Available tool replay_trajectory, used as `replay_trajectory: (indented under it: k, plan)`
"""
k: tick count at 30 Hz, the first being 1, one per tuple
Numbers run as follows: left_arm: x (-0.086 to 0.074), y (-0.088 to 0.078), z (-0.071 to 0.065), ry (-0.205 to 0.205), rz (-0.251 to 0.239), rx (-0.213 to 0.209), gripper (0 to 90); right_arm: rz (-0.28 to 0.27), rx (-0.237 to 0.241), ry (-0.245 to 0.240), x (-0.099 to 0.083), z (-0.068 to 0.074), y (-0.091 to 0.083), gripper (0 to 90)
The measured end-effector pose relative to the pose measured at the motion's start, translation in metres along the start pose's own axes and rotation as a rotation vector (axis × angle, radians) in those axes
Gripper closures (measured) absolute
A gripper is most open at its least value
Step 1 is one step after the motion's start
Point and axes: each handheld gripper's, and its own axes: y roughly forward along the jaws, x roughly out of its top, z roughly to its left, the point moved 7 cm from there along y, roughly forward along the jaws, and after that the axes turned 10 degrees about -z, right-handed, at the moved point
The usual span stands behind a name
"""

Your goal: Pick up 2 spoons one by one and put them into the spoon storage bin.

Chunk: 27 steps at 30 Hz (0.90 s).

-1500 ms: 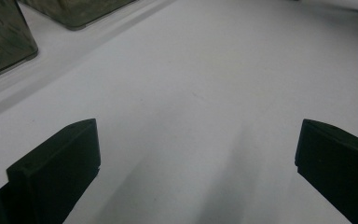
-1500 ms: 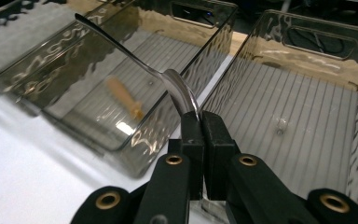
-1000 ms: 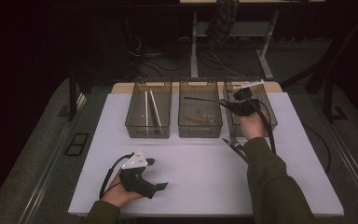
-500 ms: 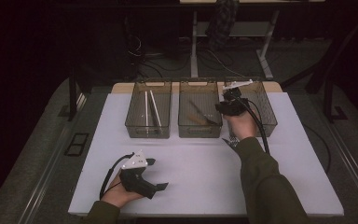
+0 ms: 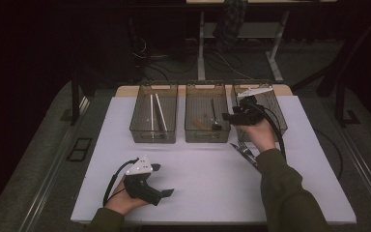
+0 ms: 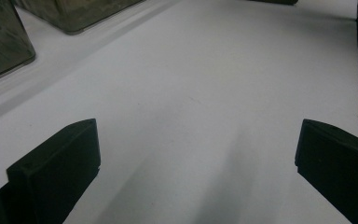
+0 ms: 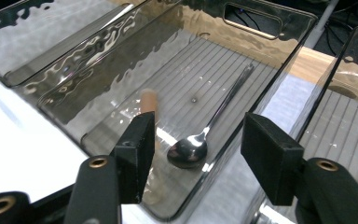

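Three clear bins stand in a row at the back of the white table. The left bin holds pale chopsticks. In the middle bin lie a metal spoon and a wooden-handled piece. My right gripper hovers open over the border between the middle bin and the right bin. In the right gripper view the spoon lies below the open gripper, untouched. My left gripper rests open near the front edge, and the left gripper view has bare table between the jaws.
Metal cutlery, seemingly a fork, lies on the table just in front of the right bin, beside my right wrist. Bin corners appear at the top left of the left gripper view. Dark floor and cables surround the table.
My right gripper has shifted left from above the right bin toward the middle bin. The left gripper has not moved.
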Motion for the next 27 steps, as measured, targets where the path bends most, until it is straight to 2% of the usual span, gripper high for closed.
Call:
replay_trajectory:
  k: [9,19,23,27]
  plan:
    - [0.000,0.000,0.001,-0.003,-0.002,0.005,0.0,-0.044,0.058,-0.011,-0.010,0.003,-0.023,36.6]
    - [-0.001,0.000,0.002,-0.006,0.001,0.008,0.0,-0.070,0.118,-0.015,-0.031,0.006,-0.046,32.3]
    - [-0.001,0.000,0.002,-0.005,0.001,0.011,0.0,-0.100,0.166,0.010,-0.041,0.009,-0.057,30.8]
    - [-0.001,-0.001,0.001,0.000,0.004,0.014,0.0,-0.101,0.167,0.000,-0.052,0.009,-0.065,28.7]
